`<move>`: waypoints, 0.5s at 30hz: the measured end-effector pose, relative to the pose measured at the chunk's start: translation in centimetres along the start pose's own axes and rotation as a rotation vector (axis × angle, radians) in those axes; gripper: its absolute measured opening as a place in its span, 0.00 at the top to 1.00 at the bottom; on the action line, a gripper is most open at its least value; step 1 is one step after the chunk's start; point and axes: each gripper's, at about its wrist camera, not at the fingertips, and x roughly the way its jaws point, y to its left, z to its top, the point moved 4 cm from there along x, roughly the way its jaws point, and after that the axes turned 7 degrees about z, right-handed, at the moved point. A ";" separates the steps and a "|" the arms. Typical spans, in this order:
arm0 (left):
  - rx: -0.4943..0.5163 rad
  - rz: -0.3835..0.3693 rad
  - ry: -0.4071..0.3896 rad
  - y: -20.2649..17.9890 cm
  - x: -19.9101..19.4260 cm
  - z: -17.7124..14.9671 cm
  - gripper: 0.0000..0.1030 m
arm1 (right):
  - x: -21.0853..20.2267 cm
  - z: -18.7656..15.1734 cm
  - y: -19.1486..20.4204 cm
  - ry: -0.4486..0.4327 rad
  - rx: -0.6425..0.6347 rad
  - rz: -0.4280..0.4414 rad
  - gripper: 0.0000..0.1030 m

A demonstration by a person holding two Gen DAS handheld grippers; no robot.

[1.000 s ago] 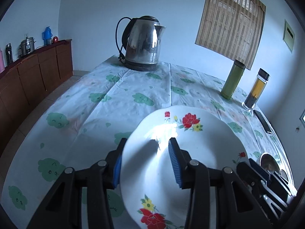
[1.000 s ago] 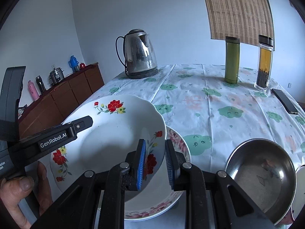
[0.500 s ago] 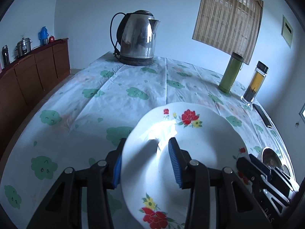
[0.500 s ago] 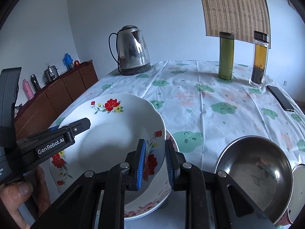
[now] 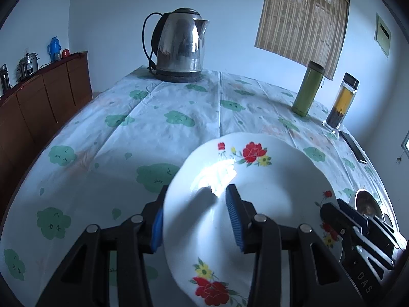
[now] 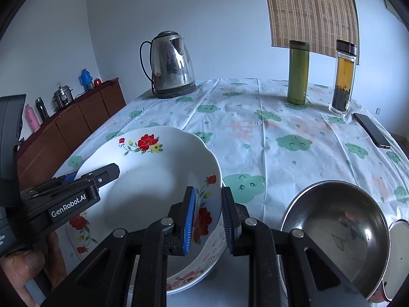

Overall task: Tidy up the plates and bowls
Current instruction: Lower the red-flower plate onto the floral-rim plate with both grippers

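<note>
A white bowl with red flowers (image 6: 153,174) is held by both grippers over the table; it also shows in the left wrist view (image 5: 255,199). My left gripper (image 5: 195,217) straddles its left rim and is shut on it. My right gripper (image 6: 205,220) is shut on its right rim. Under the bowl lies a pink-flowered plate (image 6: 194,278), mostly hidden. A steel bowl (image 6: 334,230) sits right of it.
A steel kettle (image 6: 170,64) stands at the table's far end. A green flask (image 6: 297,71), a glass tea bottle (image 6: 343,76) and a black phone (image 6: 372,130) stand far right. A wooden sideboard (image 6: 76,122) runs along the left wall.
Both grippers have lowered the flowered bowl toward the pink-flowered plate. Both grips are unchanged.
</note>
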 end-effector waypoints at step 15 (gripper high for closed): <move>0.021 -0.002 0.014 -0.4 0.4 -0.4 0.60 | -0.1 0.0 -0.2 -0.005 0.004 -0.014 0.78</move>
